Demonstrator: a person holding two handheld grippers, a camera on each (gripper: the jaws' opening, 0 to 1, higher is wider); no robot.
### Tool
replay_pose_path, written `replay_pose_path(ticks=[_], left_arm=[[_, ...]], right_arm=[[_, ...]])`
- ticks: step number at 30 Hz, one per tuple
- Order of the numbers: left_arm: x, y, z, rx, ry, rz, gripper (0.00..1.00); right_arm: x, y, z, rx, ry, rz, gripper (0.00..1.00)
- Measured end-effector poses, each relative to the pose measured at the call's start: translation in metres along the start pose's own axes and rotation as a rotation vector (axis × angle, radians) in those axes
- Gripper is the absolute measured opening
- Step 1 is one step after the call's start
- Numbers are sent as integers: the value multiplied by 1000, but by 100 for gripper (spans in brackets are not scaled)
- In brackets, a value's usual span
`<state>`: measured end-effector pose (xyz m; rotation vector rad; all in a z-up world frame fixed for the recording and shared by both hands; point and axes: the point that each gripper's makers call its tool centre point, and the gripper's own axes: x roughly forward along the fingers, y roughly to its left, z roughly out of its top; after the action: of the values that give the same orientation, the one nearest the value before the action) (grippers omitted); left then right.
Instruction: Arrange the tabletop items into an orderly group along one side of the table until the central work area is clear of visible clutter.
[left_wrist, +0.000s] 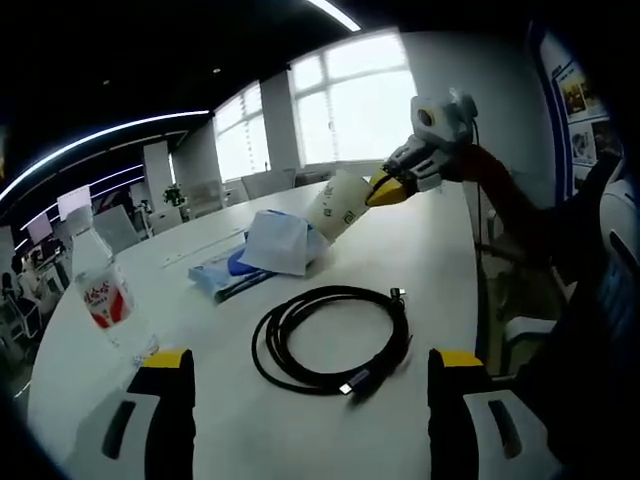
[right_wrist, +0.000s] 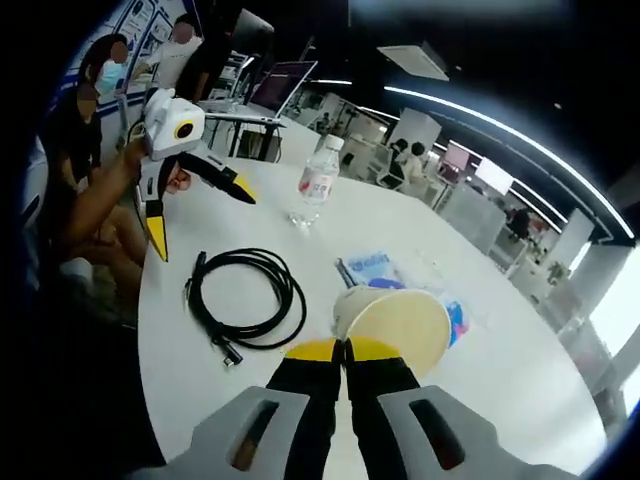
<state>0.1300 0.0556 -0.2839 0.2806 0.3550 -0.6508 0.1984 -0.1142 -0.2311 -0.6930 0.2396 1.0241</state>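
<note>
Right tool (right_wrist: 345, 352) is pinched tight on the rim of a paper cup (right_wrist: 395, 325), jaws nearly touching, the cup lifted clear of the white surface (right_wrist: 480, 400) and tipped on its side. From the left gripper view you can see that same cup (left_wrist: 338, 205) hanging in the air above the far end. Left tool (left_wrist: 312, 400) is spread wide and carrying nothing, hovering near the coiled black cable (left_wrist: 330, 340). A water bottle (left_wrist: 105, 295) stands upright at the left edge, and a blue pack with a tissue packet (left_wrist: 280, 240) lies beyond the cable. The cable sits dead centre, the main clutter left. My read: carry the cup over by the bottle and pack, turn it upright before letting go, and set it down gently so it doesn't roll. Then the left tool should take the coil across several loops so it stays bundled.
</note>
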Motion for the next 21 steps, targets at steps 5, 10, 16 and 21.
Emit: replay_pose_path(ticks=[5,10,16,21], left_arm=[[0,0,1,3,0,-1,96],[-1,1,1,2,-2,2,96],[-2,0,-2,-3,-2,5,96],[-4,0,-3,-6,-4,6,96]], right_arm=[[1,0,3,-36,24,15,0],[3,1,5,-75,53,31,0],[5,1,8,-113,85,55,0],[7,-1,11,-157,116,71,0]])
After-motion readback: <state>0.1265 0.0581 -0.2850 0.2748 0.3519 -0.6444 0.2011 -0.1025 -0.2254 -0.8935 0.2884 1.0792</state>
